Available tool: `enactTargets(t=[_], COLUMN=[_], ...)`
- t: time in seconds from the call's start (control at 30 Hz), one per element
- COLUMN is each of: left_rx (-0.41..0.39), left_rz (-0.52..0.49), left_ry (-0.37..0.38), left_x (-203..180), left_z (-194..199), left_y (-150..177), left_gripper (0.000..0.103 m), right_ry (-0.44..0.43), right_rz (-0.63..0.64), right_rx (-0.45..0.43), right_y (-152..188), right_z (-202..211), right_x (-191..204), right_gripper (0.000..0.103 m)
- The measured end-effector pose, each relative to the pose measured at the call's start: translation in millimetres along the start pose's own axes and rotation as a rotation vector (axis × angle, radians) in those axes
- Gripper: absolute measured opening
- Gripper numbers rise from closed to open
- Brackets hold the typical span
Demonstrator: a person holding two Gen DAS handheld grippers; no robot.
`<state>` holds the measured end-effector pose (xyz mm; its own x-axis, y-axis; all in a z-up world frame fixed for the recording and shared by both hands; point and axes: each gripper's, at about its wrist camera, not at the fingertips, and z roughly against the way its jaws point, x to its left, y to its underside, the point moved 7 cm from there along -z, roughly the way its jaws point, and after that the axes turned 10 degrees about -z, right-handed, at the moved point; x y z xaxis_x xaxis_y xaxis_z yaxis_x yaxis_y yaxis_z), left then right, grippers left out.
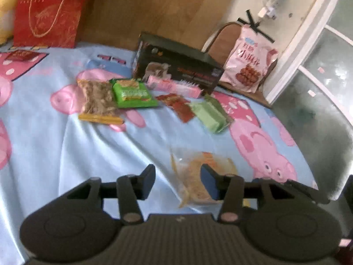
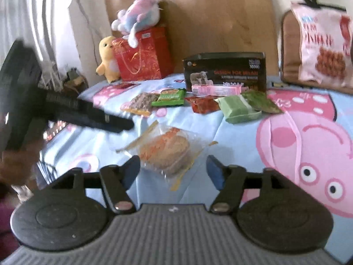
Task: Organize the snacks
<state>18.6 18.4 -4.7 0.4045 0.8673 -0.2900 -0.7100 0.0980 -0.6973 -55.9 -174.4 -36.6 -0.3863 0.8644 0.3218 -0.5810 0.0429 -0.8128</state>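
Both grippers, left point(image 1: 177, 182) and right point(image 2: 173, 170), hover with fingers wide apart and empty over the clear cracker packet point(image 2: 167, 152) on the bed, so pickup apparently begins; next, close on it.

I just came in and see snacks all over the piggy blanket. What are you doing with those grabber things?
A person is tidying snacks with two hand-held grippers. Both the left gripper and the right gripper are open and holding nothing, pointed at a clear packet of orange snacks lying on the cartoon pig sheet. Farther back, a green packet, a red packet and a pale green packet lie in front of a black box.
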Motion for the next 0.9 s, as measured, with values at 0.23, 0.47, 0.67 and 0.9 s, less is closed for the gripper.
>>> enactTargets(t=[0.23,0.47,0.67,0.9], left_rx=[0.054,0.085,0.039,0.064], left_rz=[-0.071,-0.120,-0.166,-0.159], left_ry=[0.032,0.073,0.067,0.033], left_x=[-13,-30,-43,-37], left_z=[-24,-40,-27,-46], left_y=[1,5,-9,-15], left_gripper=[0.057,0.053,0.046,0.047], right_ry=[0.046,0.049,0.022,0.033], right_rz=[0.037,0.137,0.123,0.102], right_rx=[0.034,0.025,0.005,0.007], right_y=[8,13,1,-5], right_z=[-24,-34,-31,-43], right_x=[-3,13,17,9], right_gripper=[0.070,0.064,0.053,0.053])
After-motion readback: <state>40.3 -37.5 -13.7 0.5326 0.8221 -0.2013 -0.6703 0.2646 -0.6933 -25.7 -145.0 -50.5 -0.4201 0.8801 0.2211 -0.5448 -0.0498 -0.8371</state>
